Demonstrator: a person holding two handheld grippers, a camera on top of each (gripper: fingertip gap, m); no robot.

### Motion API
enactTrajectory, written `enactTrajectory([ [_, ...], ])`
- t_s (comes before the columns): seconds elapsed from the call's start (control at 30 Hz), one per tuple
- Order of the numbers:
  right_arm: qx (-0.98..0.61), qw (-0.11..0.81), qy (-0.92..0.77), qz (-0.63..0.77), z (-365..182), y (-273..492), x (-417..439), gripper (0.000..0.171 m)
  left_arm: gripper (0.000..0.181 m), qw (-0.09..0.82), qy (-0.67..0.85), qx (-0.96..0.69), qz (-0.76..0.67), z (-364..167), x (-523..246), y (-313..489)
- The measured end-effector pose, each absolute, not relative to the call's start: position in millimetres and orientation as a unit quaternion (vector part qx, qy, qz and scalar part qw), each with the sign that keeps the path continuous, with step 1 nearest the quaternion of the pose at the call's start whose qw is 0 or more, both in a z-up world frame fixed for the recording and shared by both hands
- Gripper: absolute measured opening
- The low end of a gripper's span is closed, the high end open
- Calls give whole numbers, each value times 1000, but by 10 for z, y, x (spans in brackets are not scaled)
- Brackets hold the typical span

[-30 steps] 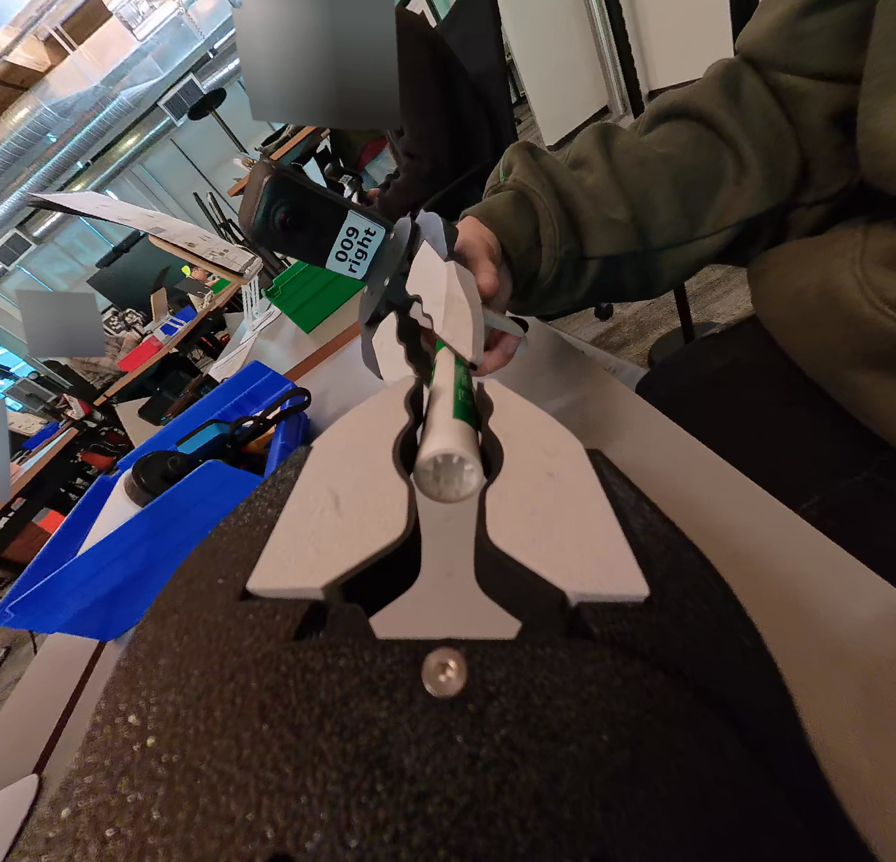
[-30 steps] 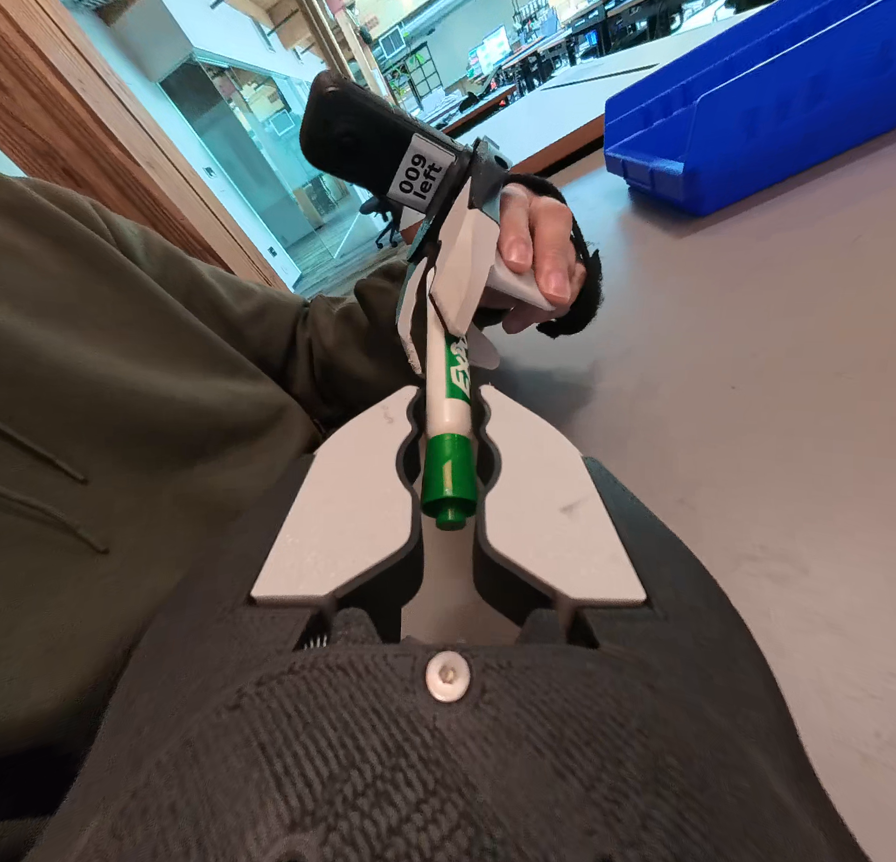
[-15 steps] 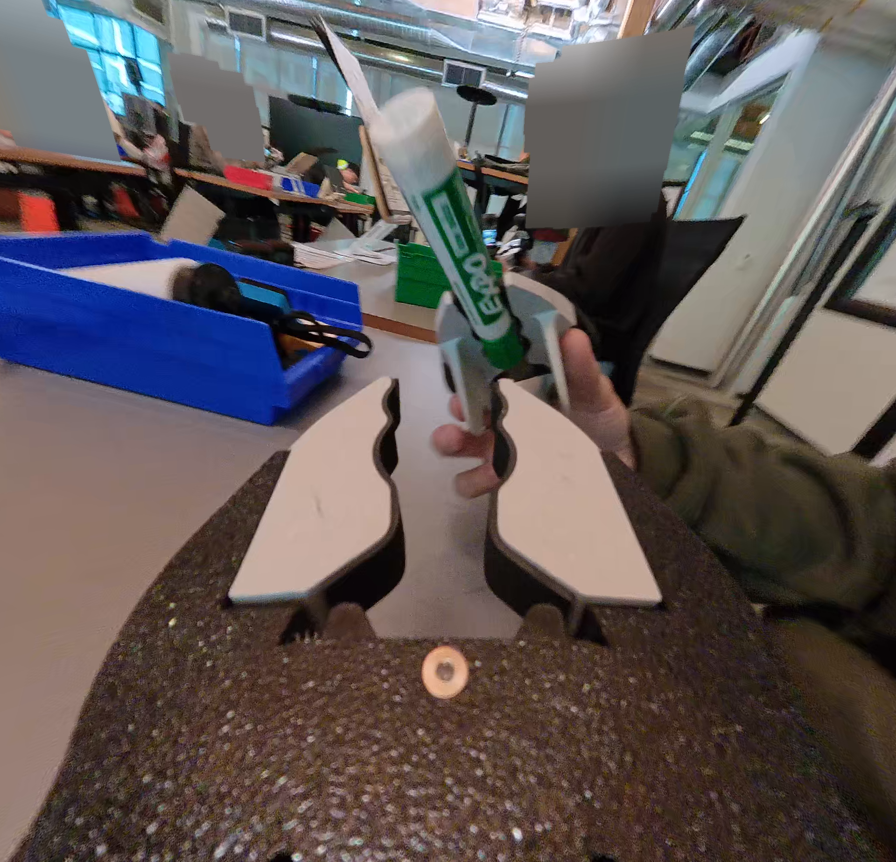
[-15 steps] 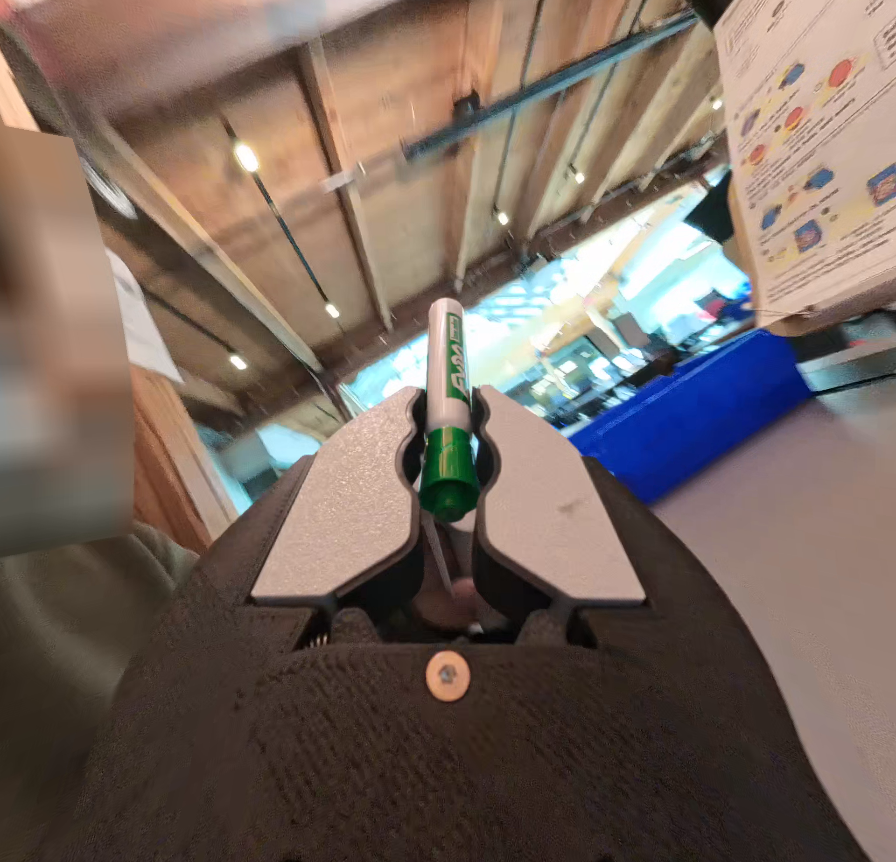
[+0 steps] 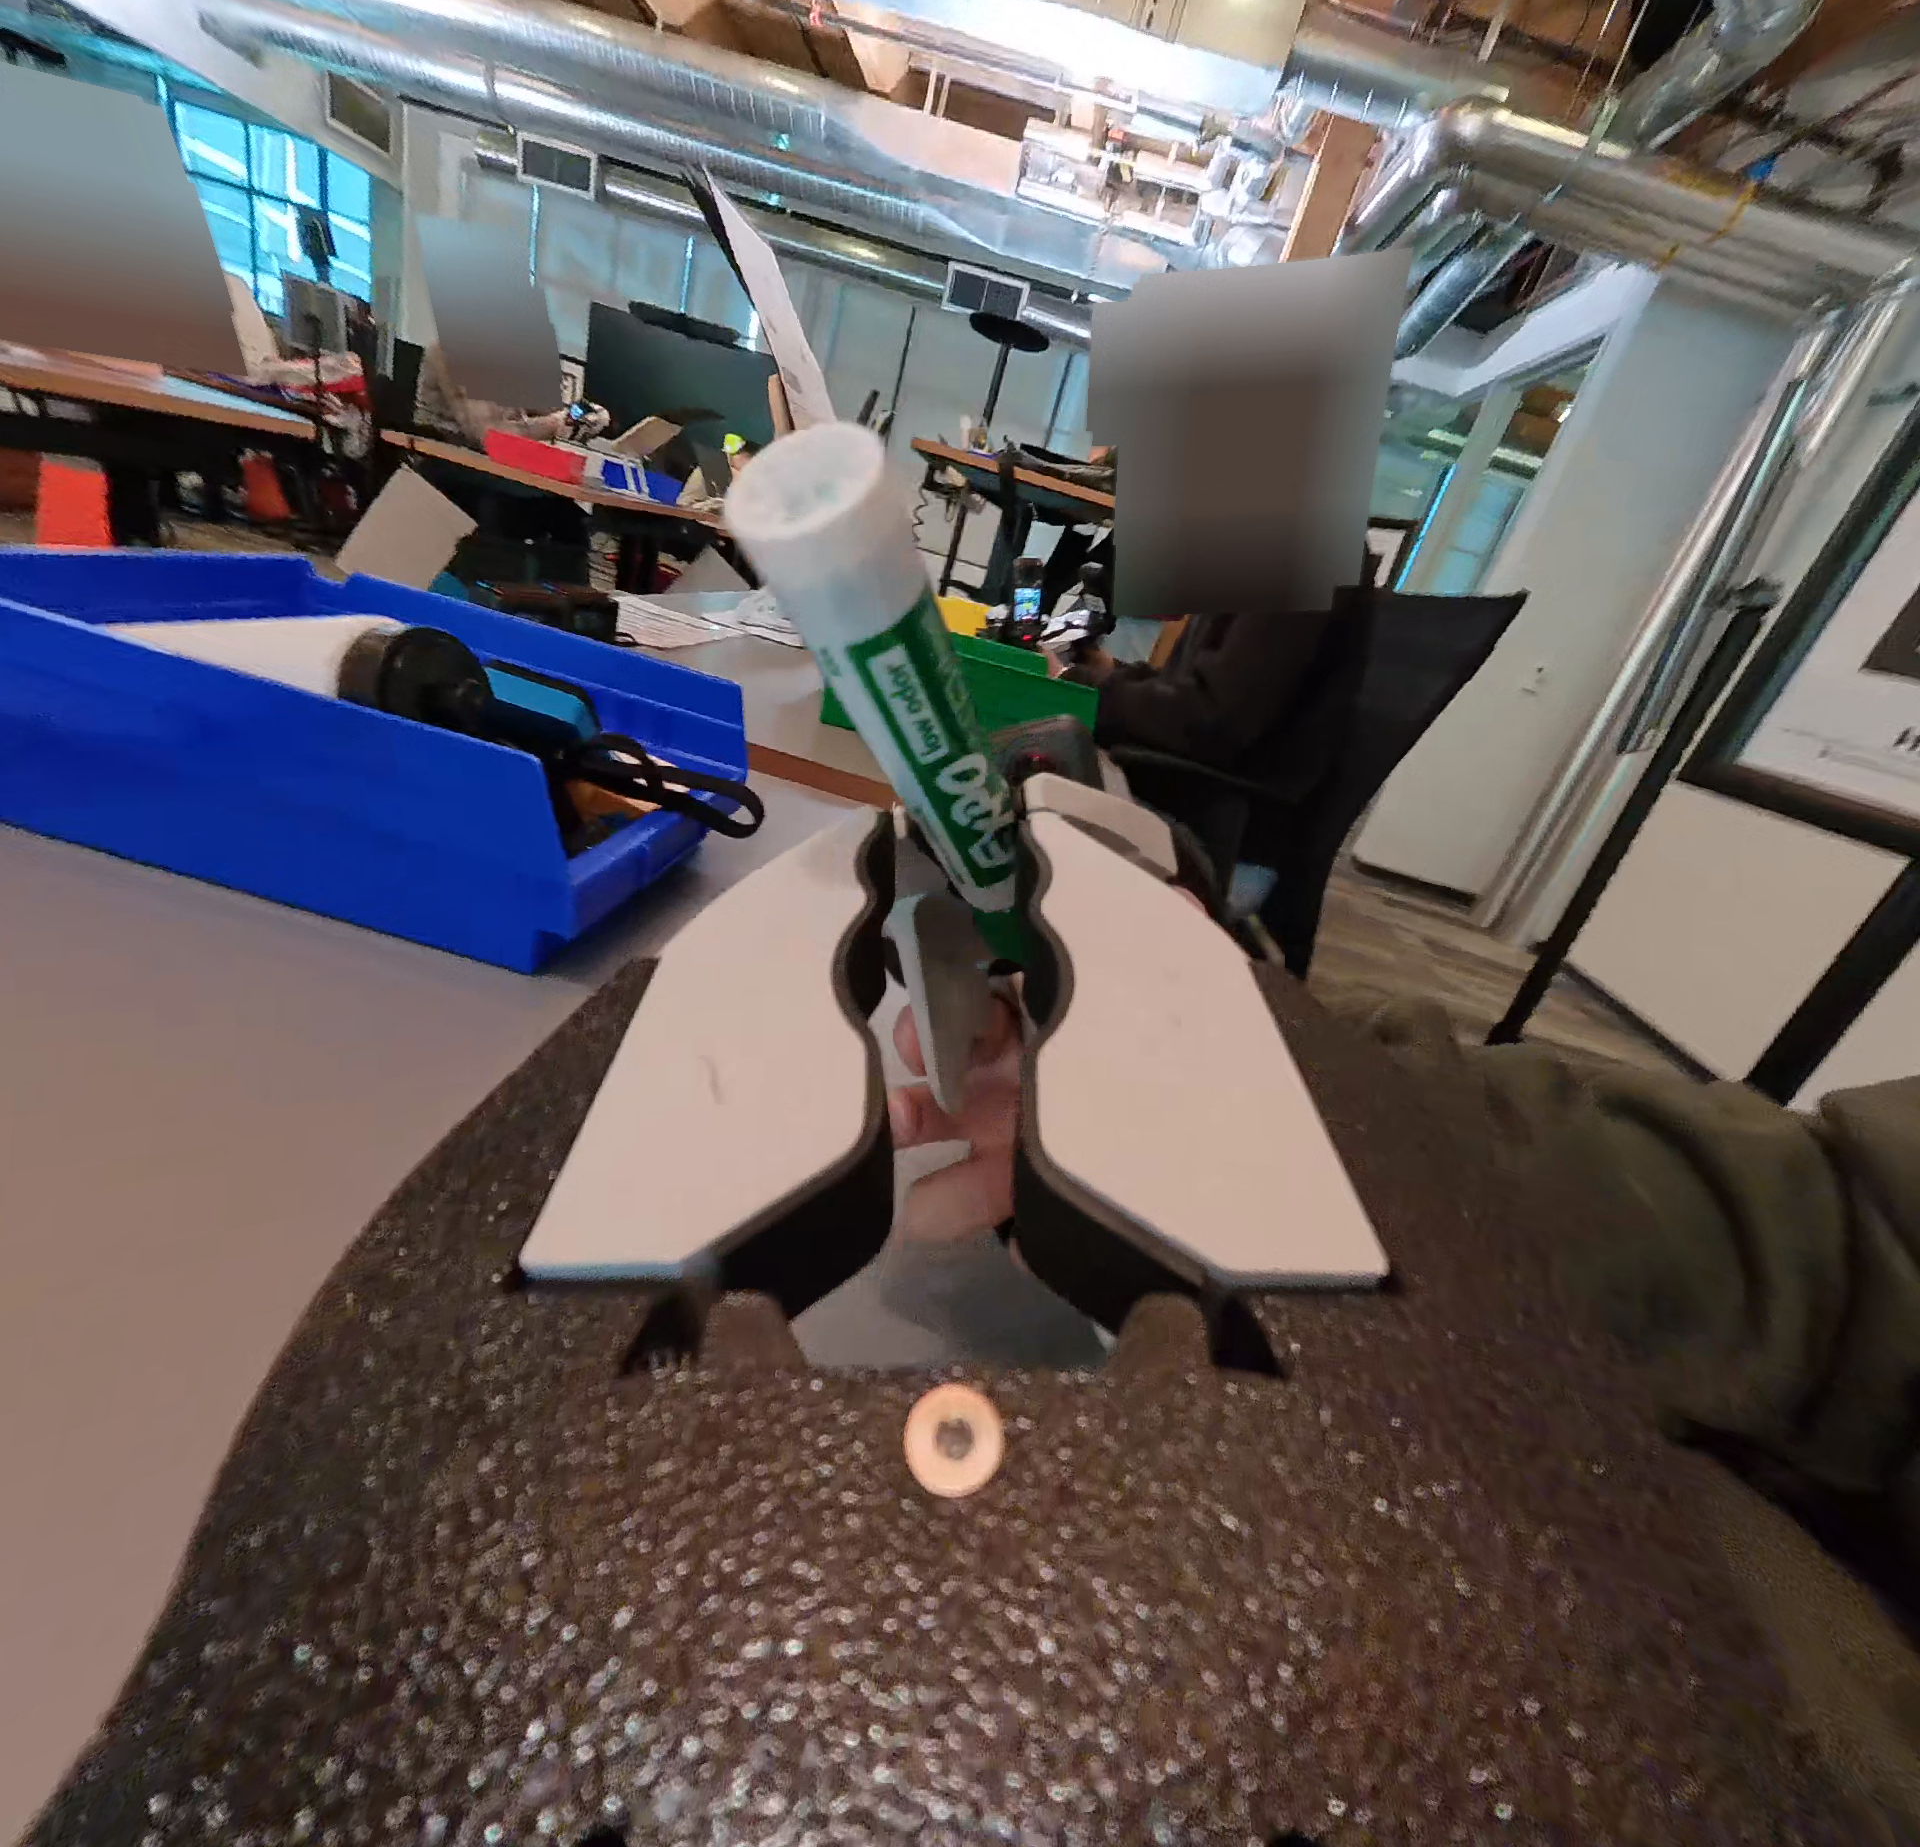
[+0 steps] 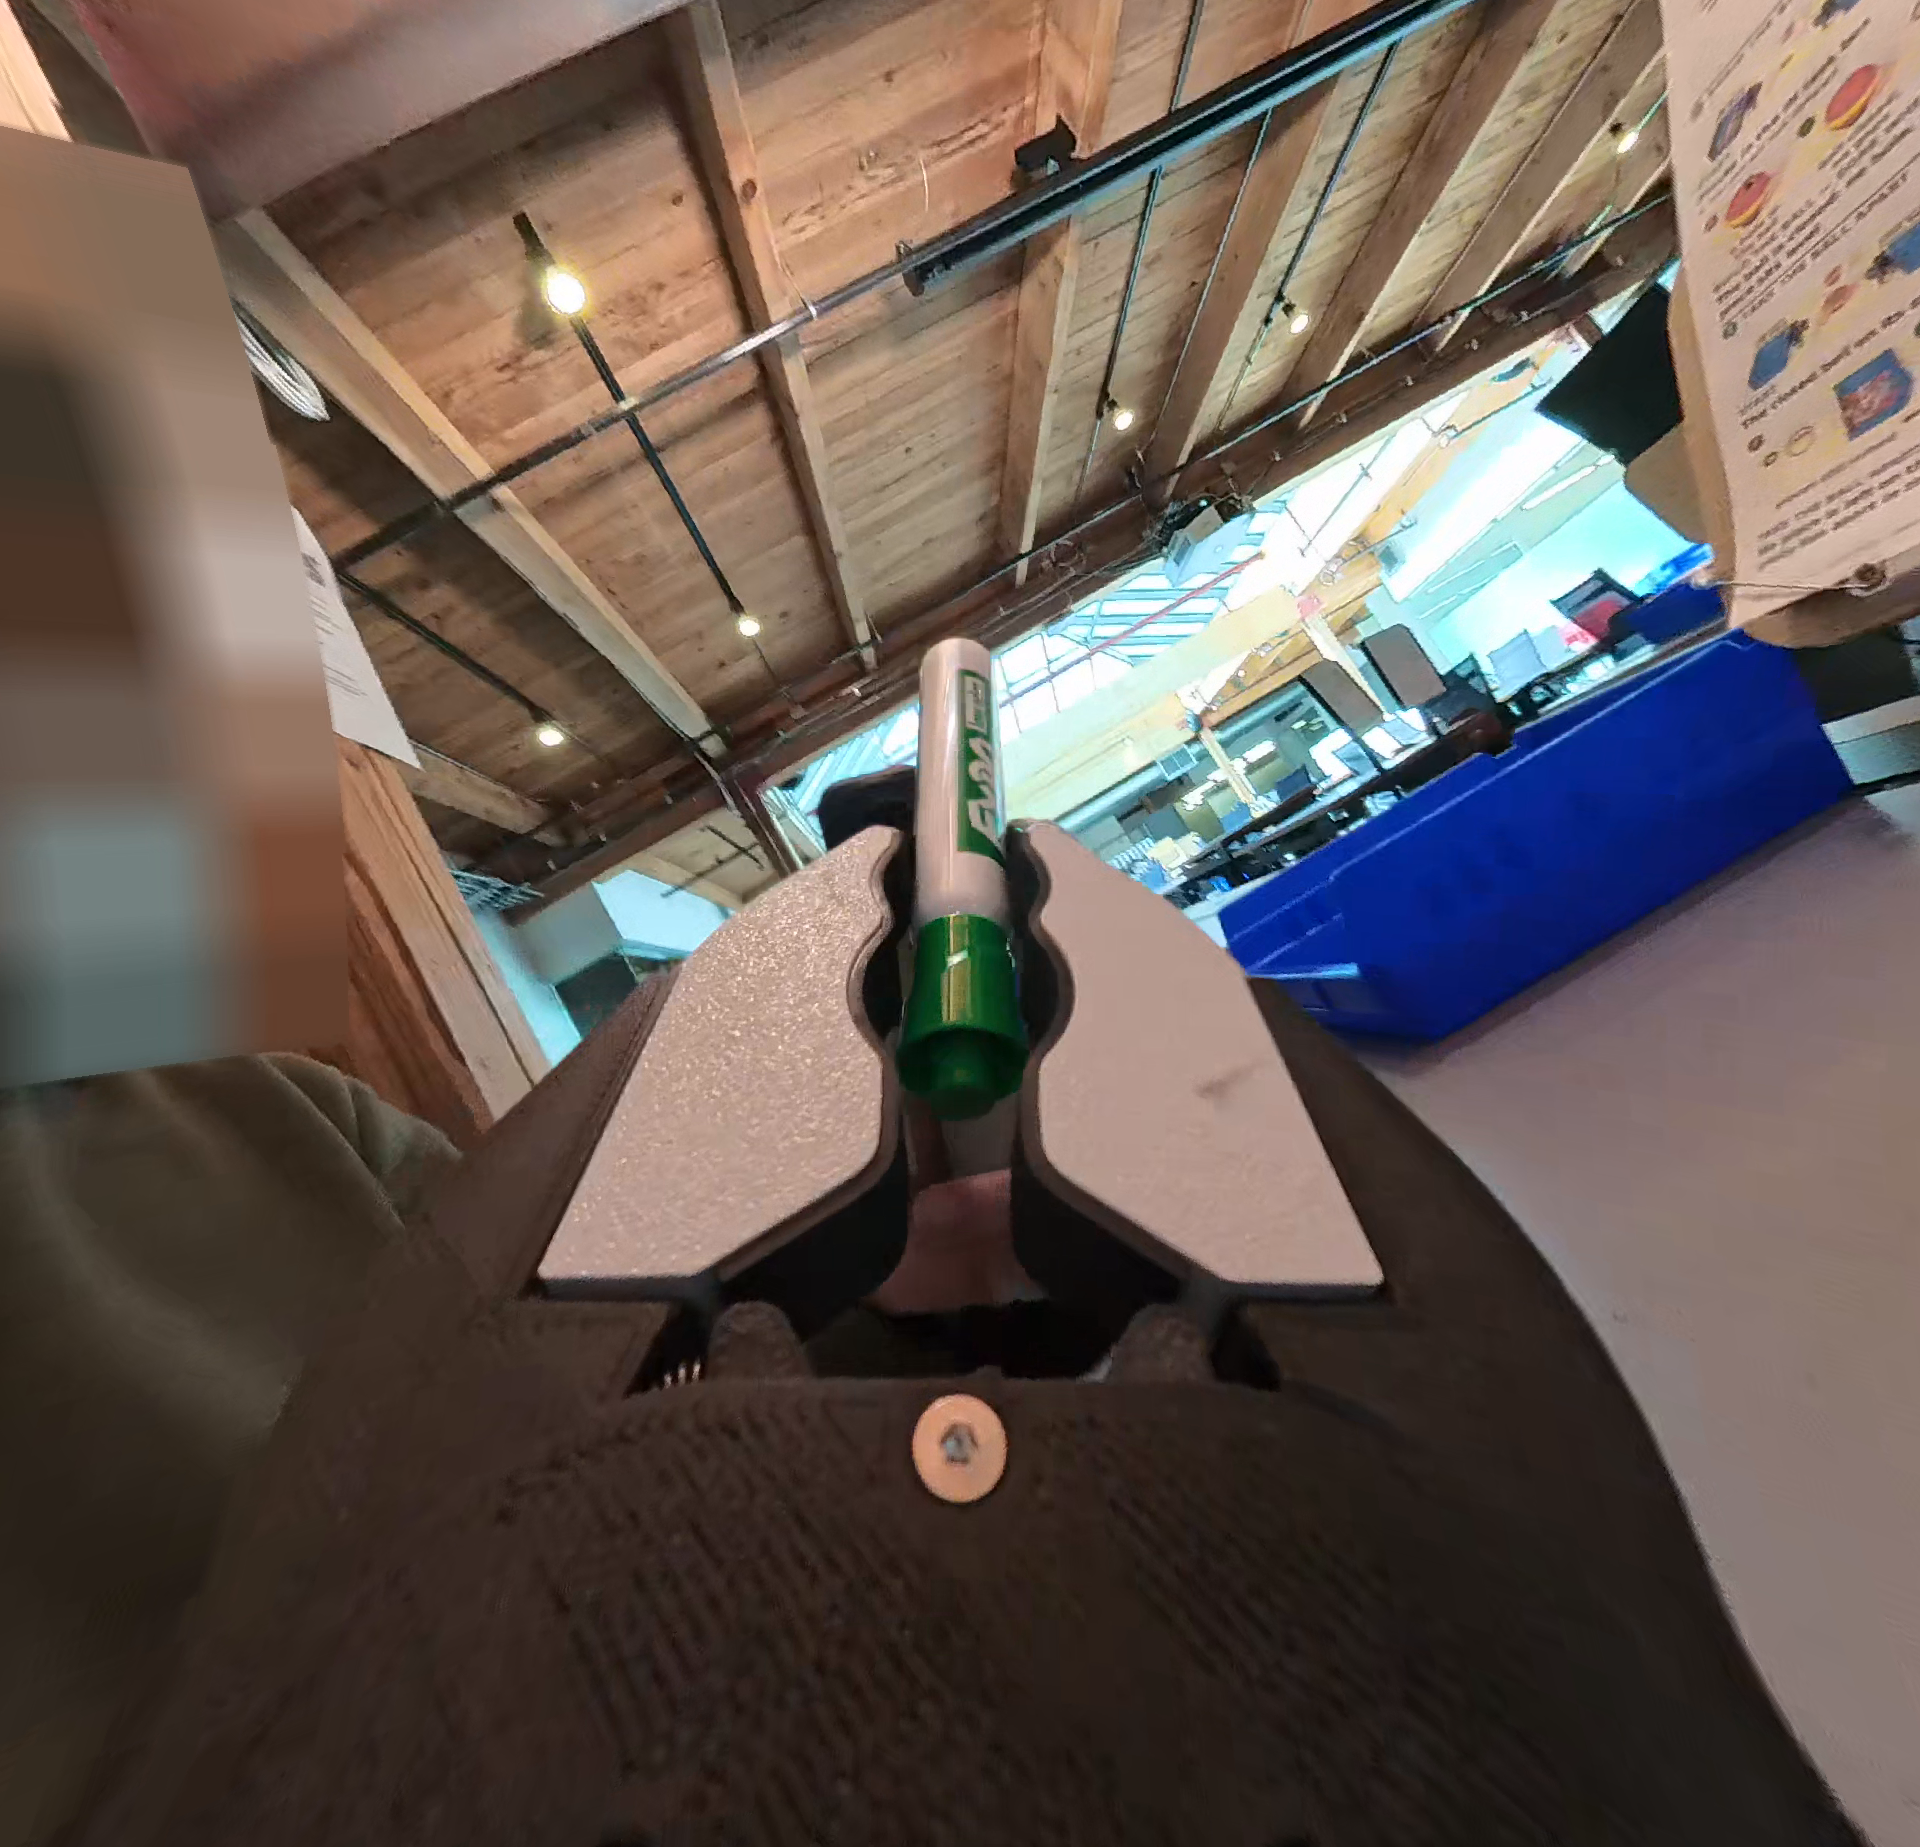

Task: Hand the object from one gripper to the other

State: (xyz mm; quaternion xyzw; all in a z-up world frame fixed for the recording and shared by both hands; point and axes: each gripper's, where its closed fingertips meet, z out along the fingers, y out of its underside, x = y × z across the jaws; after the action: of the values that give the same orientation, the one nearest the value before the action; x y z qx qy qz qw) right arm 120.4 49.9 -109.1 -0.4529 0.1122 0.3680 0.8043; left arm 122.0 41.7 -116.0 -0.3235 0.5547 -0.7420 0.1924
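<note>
A white marker (image 5: pixel 883 675) with a green label and green cap is clamped in my right gripper (image 6: pixel 958 841), cap (image 6: pixel 956 1018) toward the camera and white body pointing up at the ceiling. In the left wrist view the marker leans up and to the left, its lower end at the tips of my left gripper (image 5: pixel 961 831). The left jaws stand apart and hold nothing. Through their gap I see one grey finger (image 5: pixel 935 1008) of the right gripper and the hand holding it.
A blue bin (image 5: pixel 312 810) with a roll and tools sits on the grey table (image 5: pixel 208 1070) to the left; it also shows in the right wrist view (image 6: pixel 1507 914). A green bin (image 5: pixel 1029 691) stands farther back. An olive sleeve (image 5: pixel 1610 1226) is at the right. Only a small space, under 4 cm, lies between the two pairs of fingers.
One second ago both grippers held the marker. The left gripper let go and the right one tilted the marker upward. Since half a second ago the two grippers have come closer.
</note>
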Motion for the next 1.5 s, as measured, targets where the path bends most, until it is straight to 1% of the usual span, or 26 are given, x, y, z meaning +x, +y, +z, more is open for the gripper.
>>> enactTrajectory([
  [0.07,-462,803,103,361,-1090,488,1190,18,21,227,563,-306,-733,-1153,1207,410],
  [0.13,-462,810,95,348,-1078,477,1187,19,29,242,562,-288,-736,-1119,1182,373],
  [0.17,-463,810,94,347,-1074,475,1183,18,33,239,561,-283,-740,-1107,1170,357],
  [0.27,-466,807,87,353,-1078,474,1165,18,30,226,555,-286,-748,-1100,1164,365],
  [0.37,-483,802,69,346,-1124,482,1119,18,36,183,514,-288,-787,-1026,1140,384],
  [0.4,-488,801,65,341,-1134,488,1107,18,35,161,496,-293,-801,-1005,1139,405],
  [0.43,-491,801,57,339,-1133,489,1086,18,21,149,486,-304,-805,-1013,1159,436],
  [0.57,-533,792,57,292,-1213,513,1141,22,18,158,522,-309,-779,-1081,1189,454],
  [0.6,-553,787,56,266,-1240,508,1177,24,19,181,537,-311,-763,-1095,1209,474],
  [0.67,-600,780,45,172,-1244,474,1279,42,19,243,580,-323,-707,-1154,1270,564],
  [0.73,-654,755,7,49,-1214,446,1314,52,19,312,656,-342,-597,-1333,1351,689],
  [0.77,-675,738,-17,-1,-1193,448,1283,56,19,348,689,-336,-540,-1405,1371,743],
  [0.83,-701,710,-42,-54,-1174,500,1202,59,18,424,725,-313,-444,-1470,1399,824],
  [0.93,-701,710,7,-65,-1113,604,1195,54,19,492,751,-266,-352,-1536,1410,772],
  [1.0,-711,702,12,-51,-1141,658,1123,43,19,527,754,-232,-315,-1556,1411,710],
  [1.03,-722,689,15,-61,-1181,675,1129,41,19,542,752,-224,-301,-1552,1414,699],
  [1.07,-734,675,12,-75,-1219,675,1137,24,19,554,747,-221,-293,-1541,1417,693],
  [1.13,-748,656,23,-99,-1240,657,1196,21,19,564,743,-224,-282,-1547,1432,719],
  [1.2,-751,653,11,-93,-1222,634,1199,20,18,559,735,-225,-311,-1530,1429,695],
  [1.27,-741,669,2,-54,-1191,586,1185,20,19,542,732,-222,-348,-1504,1411,647],
  [1.3,-731,682,-9,-27,-1161,550,1162,20,23,523,736,-212,-374,-1492,1385,598],
  [1.33,-714,700,-27,-1,-1110,500,1130,20,34,496,738,-206,-409,-1470,1351,550],
  [1.37,-689,723,-45,23,-1032,432,1095,20,45,457,737,-212,-451,-1447,1314,521],
  [1.43,-623,775,-75,70,-818,244,1039,20,58,351,719,-245,-548,-1370,1235,510],
  [1.47,-591,799,-76,85,-714,145,1055,20,62,293,695,-260,-603,-1303,1197,520],
  [1.5,-565,816,-73,97,-638,60,1083,20,61,234,665,-270,-656,-1228,1153,535],
])
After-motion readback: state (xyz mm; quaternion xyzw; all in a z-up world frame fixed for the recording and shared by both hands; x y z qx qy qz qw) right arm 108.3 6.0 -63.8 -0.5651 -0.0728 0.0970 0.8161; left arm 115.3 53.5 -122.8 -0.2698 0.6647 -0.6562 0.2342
